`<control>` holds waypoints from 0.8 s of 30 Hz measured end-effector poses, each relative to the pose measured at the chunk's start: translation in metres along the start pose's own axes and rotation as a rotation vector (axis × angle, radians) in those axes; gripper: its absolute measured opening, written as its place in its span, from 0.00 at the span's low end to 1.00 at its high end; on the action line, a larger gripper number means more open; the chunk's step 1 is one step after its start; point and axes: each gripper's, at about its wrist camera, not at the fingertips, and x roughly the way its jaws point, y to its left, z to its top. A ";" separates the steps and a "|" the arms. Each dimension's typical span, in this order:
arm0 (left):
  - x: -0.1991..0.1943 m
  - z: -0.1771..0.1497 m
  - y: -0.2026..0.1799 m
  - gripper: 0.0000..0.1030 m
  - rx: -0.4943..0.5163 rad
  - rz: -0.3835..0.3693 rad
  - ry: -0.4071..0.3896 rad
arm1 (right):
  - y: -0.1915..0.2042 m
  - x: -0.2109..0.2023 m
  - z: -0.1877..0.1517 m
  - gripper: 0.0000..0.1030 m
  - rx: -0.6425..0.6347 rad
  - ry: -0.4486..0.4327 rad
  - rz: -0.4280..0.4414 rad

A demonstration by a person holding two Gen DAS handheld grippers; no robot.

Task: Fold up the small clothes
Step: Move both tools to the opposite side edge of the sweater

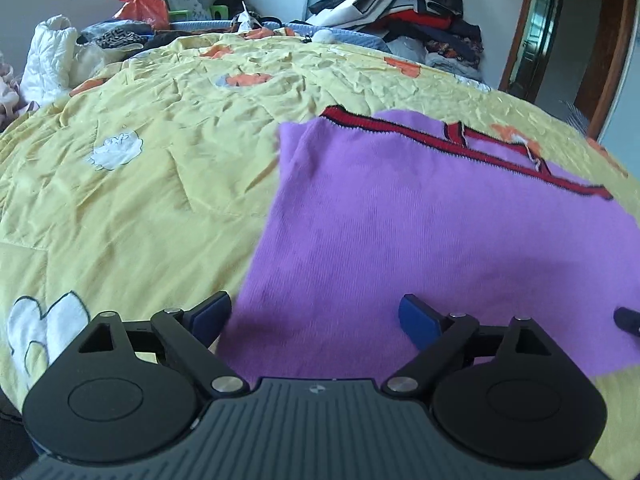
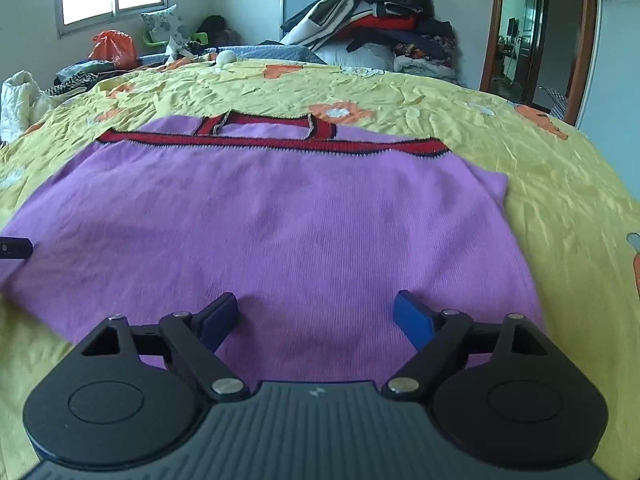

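Folding well here likely means gripping both near corners of the purple knitted garment [image 2: 280, 232] evenly before lifting toward its red-trimmed far edge. Left claw [image 1: 314, 316]: jaws wide apart, holding nothing, over the garment's near left edge. Right claw [image 2: 316, 314]: likewise wide and empty, above the near hem at lower centre. The garment lies flat on the yellow bedspread [image 2: 540, 184].

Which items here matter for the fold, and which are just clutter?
In play:
purple knit top, spread flat on the bed
left gripper, open over its near edge
right gripper, open over its near edge

Just lying about:
yellow bedspread (work surface)
clothes pile
orange plastic bag
white padded jacket
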 end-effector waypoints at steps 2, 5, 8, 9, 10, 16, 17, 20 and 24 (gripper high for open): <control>-0.003 -0.004 0.001 0.89 0.009 -0.001 -0.003 | 0.002 -0.006 -0.006 0.87 -0.008 0.000 -0.003; -0.006 -0.005 0.004 0.89 0.017 -0.012 0.006 | 0.006 -0.016 -0.008 0.88 -0.017 0.010 -0.016; -0.005 0.002 0.015 0.90 -0.006 -0.072 0.016 | 0.021 -0.028 -0.004 0.88 -0.032 -0.020 0.016; -0.002 0.007 0.022 0.90 -0.021 -0.104 0.014 | 0.030 -0.031 -0.002 0.88 -0.049 -0.025 0.042; 0.002 0.014 0.031 0.90 -0.044 -0.137 0.010 | 0.042 -0.032 0.000 0.88 -0.074 -0.032 0.063; 0.057 0.073 0.089 0.90 -0.170 -0.458 0.096 | 0.126 -0.029 0.010 0.88 -0.232 -0.066 0.189; 0.066 0.083 0.094 0.90 -0.164 -0.494 0.118 | 0.139 -0.028 0.011 0.88 -0.267 -0.070 0.203; 0.096 0.110 0.107 0.90 -0.167 -0.604 0.200 | 0.181 -0.029 0.013 0.88 -0.431 -0.082 0.175; 0.131 0.138 0.117 0.91 -0.233 -0.687 0.282 | 0.232 -0.034 0.006 0.88 -0.687 -0.124 0.125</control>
